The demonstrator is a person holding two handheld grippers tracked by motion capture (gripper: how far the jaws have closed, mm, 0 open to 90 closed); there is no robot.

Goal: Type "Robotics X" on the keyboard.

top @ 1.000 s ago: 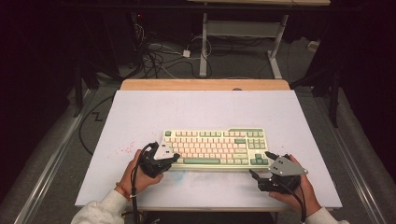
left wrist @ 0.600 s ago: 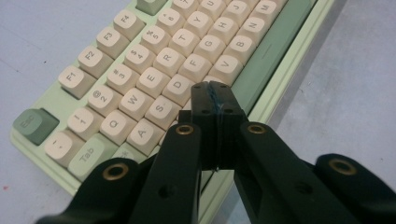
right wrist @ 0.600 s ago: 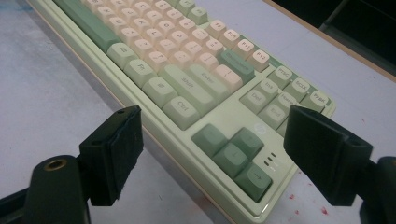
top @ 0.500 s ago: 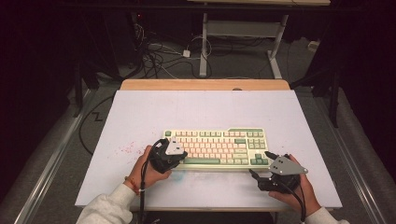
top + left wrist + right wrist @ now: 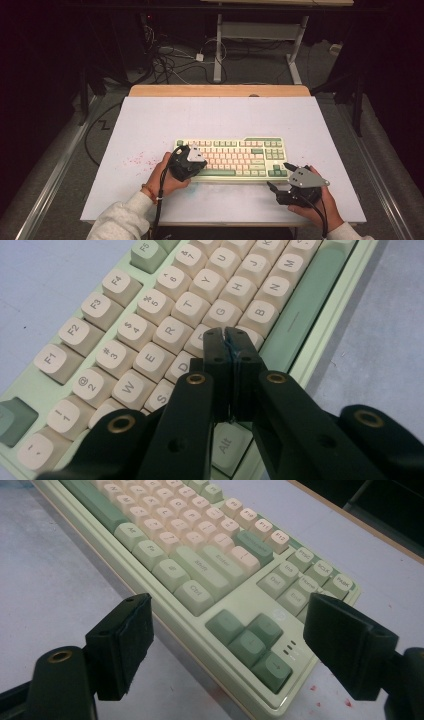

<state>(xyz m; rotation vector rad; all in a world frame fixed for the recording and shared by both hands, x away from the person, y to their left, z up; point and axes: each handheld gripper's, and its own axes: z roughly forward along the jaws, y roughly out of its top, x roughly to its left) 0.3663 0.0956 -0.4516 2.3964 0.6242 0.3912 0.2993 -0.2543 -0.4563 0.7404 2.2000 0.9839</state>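
- The left gripper (image 5: 227, 340), jaws pressed together with nothing between them, hovers over the keyboard (image 5: 235, 157) near the F and G keys; best to come straight down on one keycap, avoiding its neighbours.
- The right gripper (image 5: 225, 645) waits wide open just off the keyboard's arrow-key corner.
- The keyboard, pale green with cream keycaps, lies flat mid-table (image 5: 150, 125).

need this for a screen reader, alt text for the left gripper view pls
The left gripper, its black jaws shut together, hangs over the F and C keys of a pale green keyboard with cream keycaps, beside the green space bar.
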